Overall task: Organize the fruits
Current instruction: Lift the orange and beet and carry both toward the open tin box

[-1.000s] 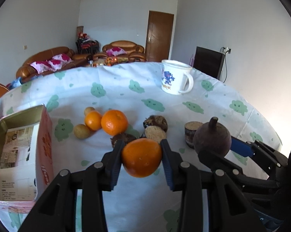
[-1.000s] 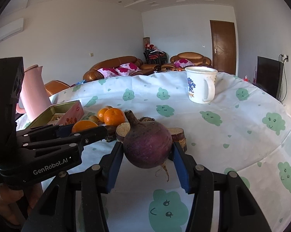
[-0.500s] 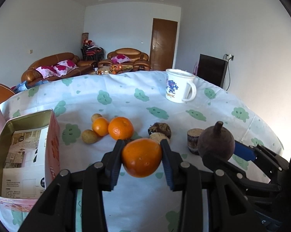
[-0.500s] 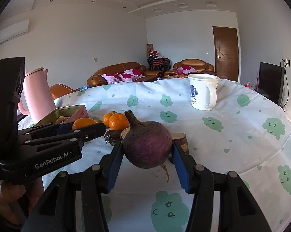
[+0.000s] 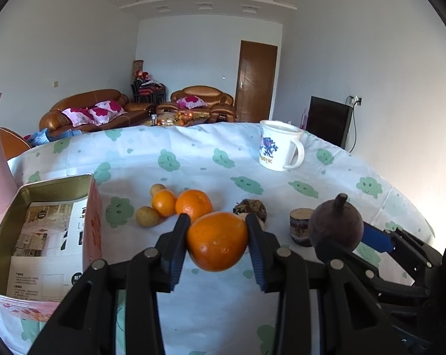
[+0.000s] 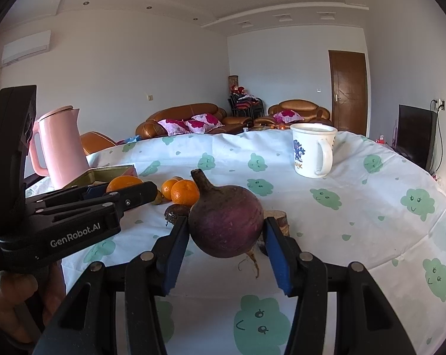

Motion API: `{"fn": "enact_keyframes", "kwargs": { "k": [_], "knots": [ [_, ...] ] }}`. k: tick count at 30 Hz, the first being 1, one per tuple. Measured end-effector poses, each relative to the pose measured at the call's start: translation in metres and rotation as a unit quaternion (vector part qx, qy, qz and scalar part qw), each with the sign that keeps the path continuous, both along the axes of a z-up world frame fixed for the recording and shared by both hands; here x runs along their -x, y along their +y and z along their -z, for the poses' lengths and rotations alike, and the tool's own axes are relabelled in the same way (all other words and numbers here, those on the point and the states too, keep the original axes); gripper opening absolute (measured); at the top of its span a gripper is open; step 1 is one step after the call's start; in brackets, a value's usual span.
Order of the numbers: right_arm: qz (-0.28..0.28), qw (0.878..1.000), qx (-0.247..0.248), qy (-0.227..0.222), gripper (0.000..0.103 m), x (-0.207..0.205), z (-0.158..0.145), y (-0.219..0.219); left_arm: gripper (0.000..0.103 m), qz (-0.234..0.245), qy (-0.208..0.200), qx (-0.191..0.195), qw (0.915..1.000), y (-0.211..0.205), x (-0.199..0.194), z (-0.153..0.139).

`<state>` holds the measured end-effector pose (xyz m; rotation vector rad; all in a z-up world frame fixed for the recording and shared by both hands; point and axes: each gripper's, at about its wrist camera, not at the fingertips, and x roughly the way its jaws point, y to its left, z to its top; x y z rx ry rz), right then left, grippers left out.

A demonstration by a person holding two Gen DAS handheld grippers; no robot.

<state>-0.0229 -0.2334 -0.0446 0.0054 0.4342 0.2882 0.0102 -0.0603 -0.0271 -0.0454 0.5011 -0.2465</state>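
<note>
Two tools work here. Our left tool (image 5: 217,241) grips an orange (image 5: 217,241); our right tool (image 6: 226,230) grips a purple beet (image 6: 226,222), both above the worktop (image 6: 356,222).

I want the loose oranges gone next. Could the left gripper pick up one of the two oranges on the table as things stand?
Probably not yet: the left gripper is shut on an orange, so its jaws are full. The two loose oranges lie just beyond it, unobstructed.

three oranges (image 5: 217,240), two small yellow fruits (image 5: 146,216), one mug (image 5: 277,149), one beetroot (image 6: 226,226)
</note>
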Motion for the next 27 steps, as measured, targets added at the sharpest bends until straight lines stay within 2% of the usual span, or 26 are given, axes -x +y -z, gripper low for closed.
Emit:
{"fn": "enact_keyframes", "kwargs": {
  "k": [10,17,27],
  "knots": [
    [-0.004,1.0,0.001,-0.018,0.053,0.006,-0.002,0.001,0.039,-0.009,-0.017,0.003,0.9998,0.003,0.005,-0.004],
    [-0.007,1.0,-0.002,-0.03,0.053,0.01,-0.003,0.0,0.039,-0.015,-0.034,-0.009,0.9993,0.0,0.012,-0.005],
    [-0.013,0.999,-0.009,-0.038,0.053,0.013,-0.004,-0.001,0.039,-0.022,-0.041,-0.006,0.9989,0.004,0.014,-0.007]
  ]
}}
